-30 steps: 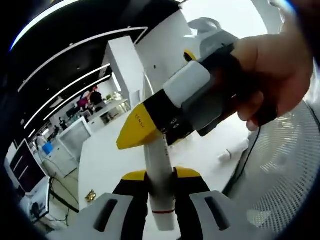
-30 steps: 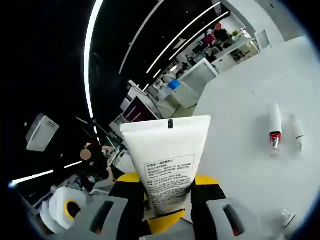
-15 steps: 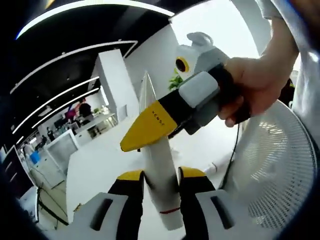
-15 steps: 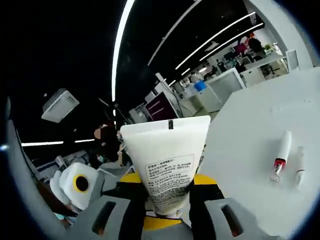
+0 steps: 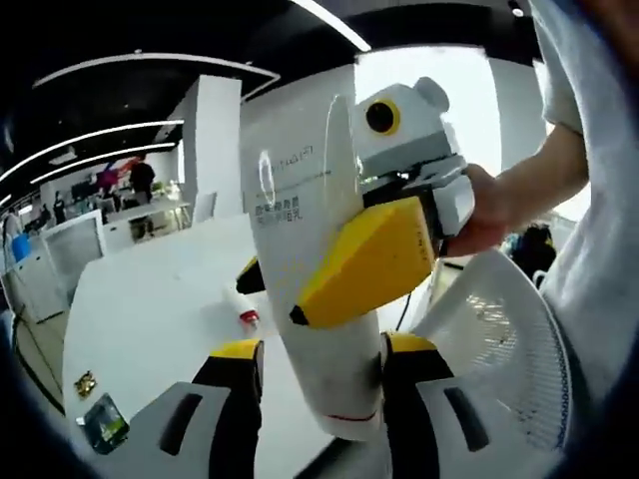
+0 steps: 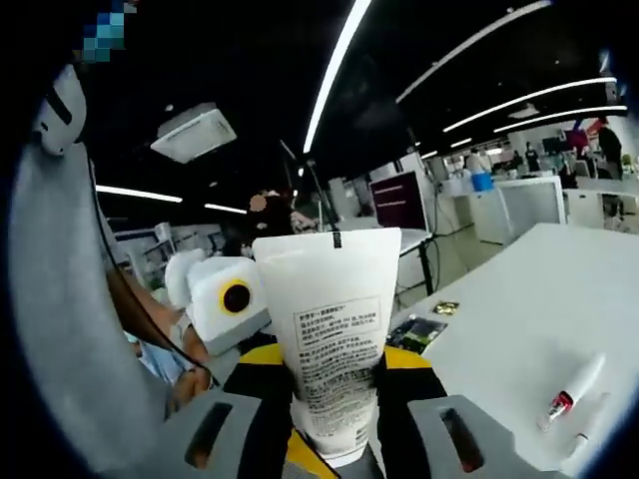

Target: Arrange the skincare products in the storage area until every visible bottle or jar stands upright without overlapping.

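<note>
A white squeeze tube [image 5: 300, 239] with printed text stands with its flat end up. My left gripper [image 5: 324, 351] is shut on its lower end, near a thin red line. My right gripper [image 5: 270, 296], held by a person's hand [image 5: 489, 205], comes in from the right, and its yellow jaw lies across the tube's middle. In the right gripper view the same tube [image 6: 334, 334] rises between the black and yellow jaws of my right gripper [image 6: 334, 384], shut on it. The left gripper's white housing [image 6: 220, 299] sits just left of the tube.
The white table [image 5: 130, 299] lies below, with a slim tube with a red band [image 6: 571, 387] lying flat on it. A small dark packet [image 5: 102, 424] and a gold item [image 5: 85, 384] rest near the table's edge. A white mesh fan guard [image 5: 499, 339] is on the right.
Both hands have swung round with the tube. In the left gripper view the tube now shows its broad printed face instead of its edge, and the right gripper's yellow jaw is closer and lower.
</note>
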`<action>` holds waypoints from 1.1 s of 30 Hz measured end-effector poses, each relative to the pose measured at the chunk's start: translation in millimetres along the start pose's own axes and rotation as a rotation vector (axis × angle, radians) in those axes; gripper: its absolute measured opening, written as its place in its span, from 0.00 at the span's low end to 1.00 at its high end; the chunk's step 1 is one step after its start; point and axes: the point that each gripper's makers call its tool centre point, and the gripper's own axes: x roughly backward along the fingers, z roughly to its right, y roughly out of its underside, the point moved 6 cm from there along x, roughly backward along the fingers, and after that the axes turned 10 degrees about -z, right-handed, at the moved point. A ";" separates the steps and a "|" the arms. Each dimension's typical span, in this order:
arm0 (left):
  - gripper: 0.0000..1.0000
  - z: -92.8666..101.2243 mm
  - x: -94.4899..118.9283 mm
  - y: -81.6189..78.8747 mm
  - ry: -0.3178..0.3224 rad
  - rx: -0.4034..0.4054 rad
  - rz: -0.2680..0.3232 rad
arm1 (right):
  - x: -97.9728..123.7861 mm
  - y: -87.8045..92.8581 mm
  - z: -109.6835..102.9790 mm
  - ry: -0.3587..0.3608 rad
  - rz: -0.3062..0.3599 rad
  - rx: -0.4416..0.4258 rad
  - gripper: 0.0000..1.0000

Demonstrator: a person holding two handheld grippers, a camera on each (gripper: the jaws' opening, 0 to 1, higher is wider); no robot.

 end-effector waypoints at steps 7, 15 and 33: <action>0.48 8.3 0.9 -1.2 0.069 0.009 0.005 | 0.3 -1.0 -6.8 -0.108 -0.028 0.038 0.26; 0.47 10.9 6.4 -6.5 0.098 0.015 0.042 | -11.7 -7.2 -14.6 -0.196 -0.092 0.105 0.26; 0.34 16.7 4.6 -2.4 0.155 0.085 -0.016 | -8.4 -1.6 -18.5 -0.173 -0.048 0.105 0.28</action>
